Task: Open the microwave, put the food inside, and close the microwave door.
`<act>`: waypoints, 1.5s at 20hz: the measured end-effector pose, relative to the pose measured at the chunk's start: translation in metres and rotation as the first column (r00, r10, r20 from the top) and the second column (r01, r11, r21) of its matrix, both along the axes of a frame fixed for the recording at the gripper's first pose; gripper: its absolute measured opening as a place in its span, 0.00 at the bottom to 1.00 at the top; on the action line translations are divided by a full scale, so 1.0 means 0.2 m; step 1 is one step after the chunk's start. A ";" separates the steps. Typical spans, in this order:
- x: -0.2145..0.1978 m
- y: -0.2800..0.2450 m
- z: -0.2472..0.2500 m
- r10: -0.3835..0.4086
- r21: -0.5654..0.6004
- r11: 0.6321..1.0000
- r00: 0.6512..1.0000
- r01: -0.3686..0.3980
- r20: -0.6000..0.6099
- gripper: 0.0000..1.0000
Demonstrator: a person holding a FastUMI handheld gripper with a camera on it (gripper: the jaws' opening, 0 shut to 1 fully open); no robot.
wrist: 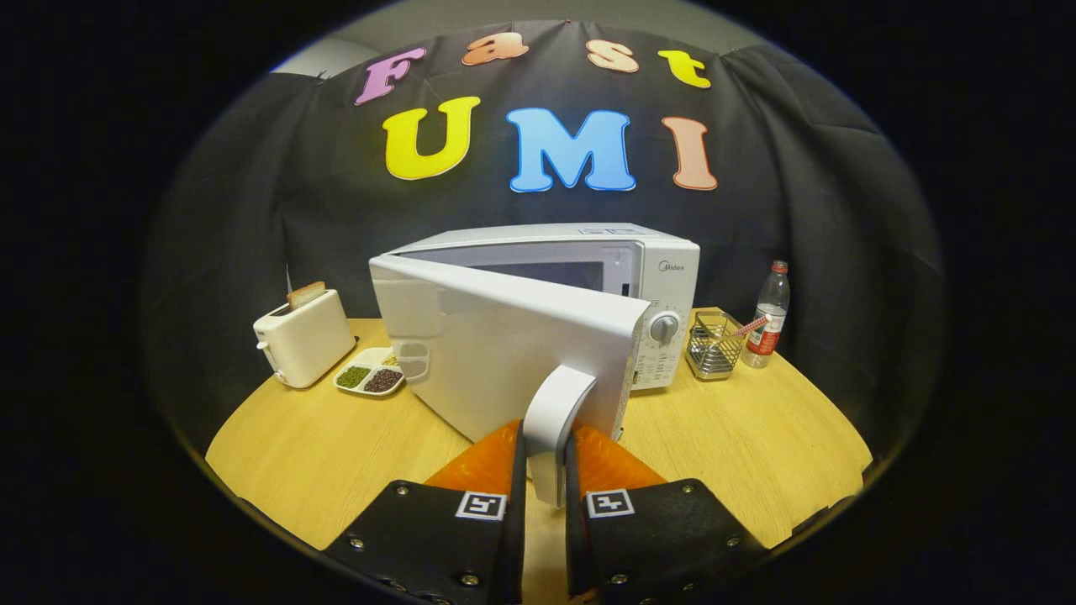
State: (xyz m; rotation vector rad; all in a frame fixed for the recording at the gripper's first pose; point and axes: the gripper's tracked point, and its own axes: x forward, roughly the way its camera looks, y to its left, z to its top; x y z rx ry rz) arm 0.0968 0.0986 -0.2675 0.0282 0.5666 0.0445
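The claw (545,470), at lower centre of the frame, is nearly closed, both fingers clamped on the door handle (555,407) of the microwave (588,277). Its door (496,353) stands partly open at mid-frame on the bench (756,437).

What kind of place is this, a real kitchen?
Probably a staged demo booth, not a real kitchen: a microwave, a toaster and a water bottle sit on a wooden table before a black cloth wall.
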 end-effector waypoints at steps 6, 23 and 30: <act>-0.16 0.19 0.03 -0.004 -0.012 1.000 0.999 0.005 0.035 0.21; -0.51 0.78 0.11 0.102 0.022 0.994 0.992 -0.104 0.070 0.24; -0.74 1.07 0.18 0.420 0.124 0.895 0.903 -0.428 0.085 0.24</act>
